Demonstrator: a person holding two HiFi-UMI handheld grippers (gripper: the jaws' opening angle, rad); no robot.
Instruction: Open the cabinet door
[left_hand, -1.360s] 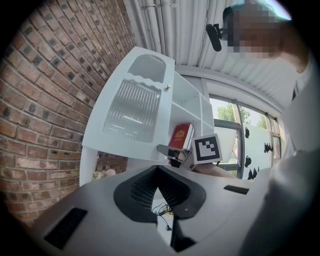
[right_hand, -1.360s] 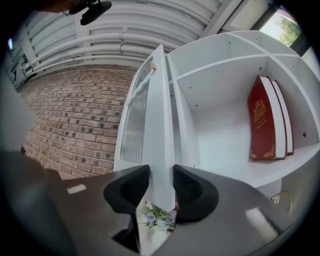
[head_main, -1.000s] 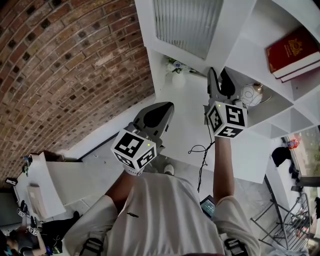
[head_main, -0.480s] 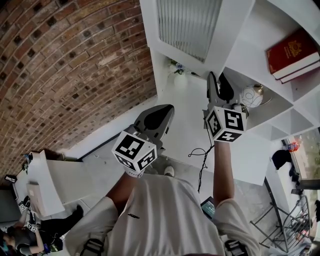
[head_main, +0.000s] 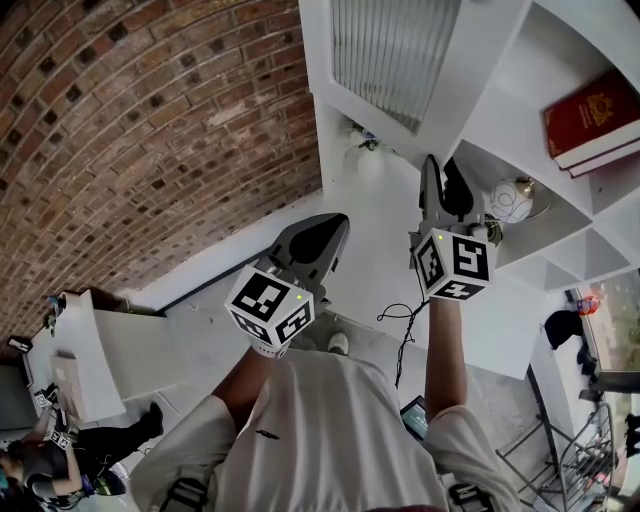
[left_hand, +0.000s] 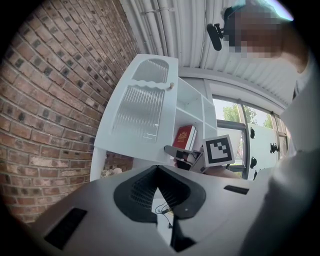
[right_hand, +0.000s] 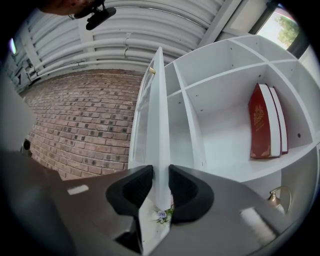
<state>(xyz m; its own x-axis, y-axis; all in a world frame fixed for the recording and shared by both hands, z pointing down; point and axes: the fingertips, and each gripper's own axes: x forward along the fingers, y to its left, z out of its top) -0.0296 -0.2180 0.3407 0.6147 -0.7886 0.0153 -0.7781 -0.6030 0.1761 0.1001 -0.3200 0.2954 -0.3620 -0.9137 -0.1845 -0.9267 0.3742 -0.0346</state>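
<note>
Right gripper (right_hand: 160, 170) jaws have just been closing and now pinch the door (right_hand: 159, 115) at its free edge for swing leverage. Left gripper (left_hand: 157, 166) has its jaws together, empty, clear of the door.

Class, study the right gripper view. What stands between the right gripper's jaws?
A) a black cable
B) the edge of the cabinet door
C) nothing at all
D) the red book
B: the right gripper has its jaws, which have just been closing, on either side of the edge of the white cabinet door, with the pads against it. The red book stands well apart from them.
</note>
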